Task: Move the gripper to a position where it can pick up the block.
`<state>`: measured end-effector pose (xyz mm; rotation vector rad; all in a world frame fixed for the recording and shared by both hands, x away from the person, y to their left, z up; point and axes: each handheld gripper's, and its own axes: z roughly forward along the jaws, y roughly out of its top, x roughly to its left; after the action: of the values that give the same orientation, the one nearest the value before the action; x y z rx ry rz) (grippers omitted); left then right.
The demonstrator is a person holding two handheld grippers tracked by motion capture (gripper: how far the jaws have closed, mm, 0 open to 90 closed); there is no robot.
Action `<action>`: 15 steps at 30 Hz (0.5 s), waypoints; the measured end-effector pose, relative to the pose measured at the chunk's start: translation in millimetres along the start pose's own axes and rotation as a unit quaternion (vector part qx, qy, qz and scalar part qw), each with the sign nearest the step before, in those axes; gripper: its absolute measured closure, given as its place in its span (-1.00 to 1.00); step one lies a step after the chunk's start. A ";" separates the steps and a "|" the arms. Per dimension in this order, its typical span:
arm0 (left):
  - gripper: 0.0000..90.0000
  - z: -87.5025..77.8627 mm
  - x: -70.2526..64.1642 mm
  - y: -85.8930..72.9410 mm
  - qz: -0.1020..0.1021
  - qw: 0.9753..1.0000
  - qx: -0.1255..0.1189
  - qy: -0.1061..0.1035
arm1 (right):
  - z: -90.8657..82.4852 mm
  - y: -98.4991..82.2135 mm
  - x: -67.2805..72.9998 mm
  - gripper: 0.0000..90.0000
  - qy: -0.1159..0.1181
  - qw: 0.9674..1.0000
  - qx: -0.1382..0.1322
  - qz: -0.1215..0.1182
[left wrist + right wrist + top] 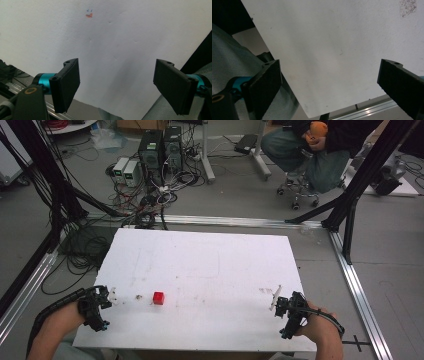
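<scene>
While both of my hands rest at the near corners of the white surface (210,255), the stock reads as follows.

Item: left tongs (111,296), at the near left edge, jaws standing wide apart with bare board between them in the left gripper view (116,82). My forearm is cut off by the bottom of the high view.

Item: right tongs (276,300), at the near right edge, jaws likewise wide and holding nothing (329,82). In the high view the black body hides most of the jaws; a pale tip is all I can make out.

Item: one small red cube (158,298), on the surface, right of the left tongs and apart from them, well apart from the right tongs.

Item: small brownish smudge (138,297), between left tongs and cube; too small to identify.

Item: orange mark with tiny blue strokes (89,15), on the board ahead of the left tongs; unreadable.

Item: grey speckled patch (407,7), cut off at the top of the right gripper view.

Item: seated person (310,150), beyond the surface, upper body cut off, holding something orange, indistinct.

Item: computer towers (160,147) and tangled cables, on the floor.
</scene>
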<state>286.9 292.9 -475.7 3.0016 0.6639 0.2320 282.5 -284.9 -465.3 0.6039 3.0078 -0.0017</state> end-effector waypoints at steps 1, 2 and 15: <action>-0.52 0.0 -0.4 -0.3 -0.001 1.000 -0.001 0.001 | -0.7 0.1 0.4 -0.89 0.000 1.000 0.000 0.002; -0.52 -0.1 -0.7 -0.4 -0.003 1.000 -0.001 0.000 | -0.9 -0.1 0.5 -0.89 -0.002 1.000 -0.001 0.003; -0.52 -2.5 -0.6 0.0 0.000 1.000 -0.005 0.001 | -2.3 -1.0 1.3 -0.89 0.000 1.000 -0.005 0.003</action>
<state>286.0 292.7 -473.3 2.9921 0.6610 0.2365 280.8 -285.2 -463.1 0.6114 3.0032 0.0145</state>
